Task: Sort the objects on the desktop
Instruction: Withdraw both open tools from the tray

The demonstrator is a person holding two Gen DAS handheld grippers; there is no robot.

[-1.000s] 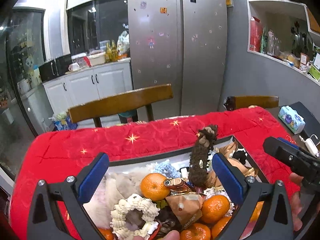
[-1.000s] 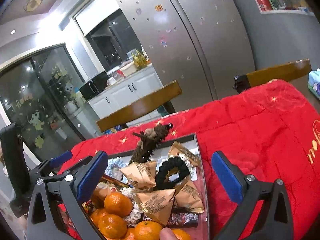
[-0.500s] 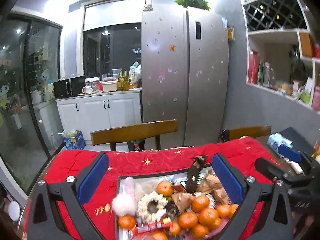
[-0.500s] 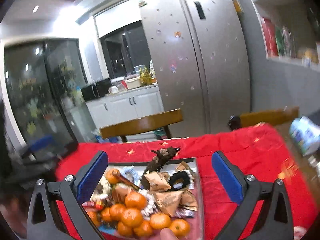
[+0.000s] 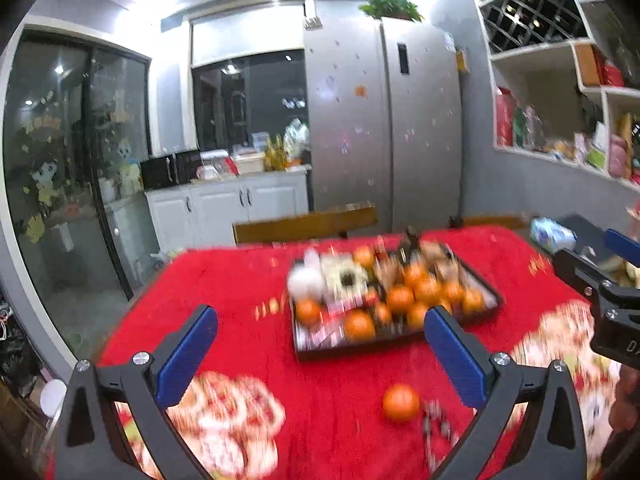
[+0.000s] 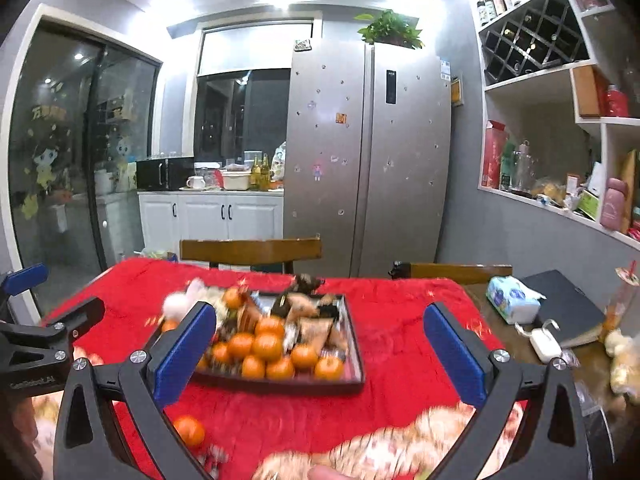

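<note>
A table under a red quilted cloth fills both wrist views, with a stainless double-door fridge and wooden chairs behind it. Near the table's middle sits a dark rectangular tray, heaped with mandarins, tan paper-wrapped snacks and fluffy hair ties, all blurred by motion. A tissue pack lies on the bare wood at the table's right end. One loose mandarin rests on the cloth, well apart from the tray on its near side, just beside a small item too blurred to name. The left hand-held gripper and the right hand-held gripper both stand wide and hold nothing, raised above the cloth short of the tray. The mandarins look light, round and soft-skinned, likely to roll; a gentle pinch across the widest part would suit. The wrapped snacks probably crumple, so an edge or corner seems the better hold.
</note>
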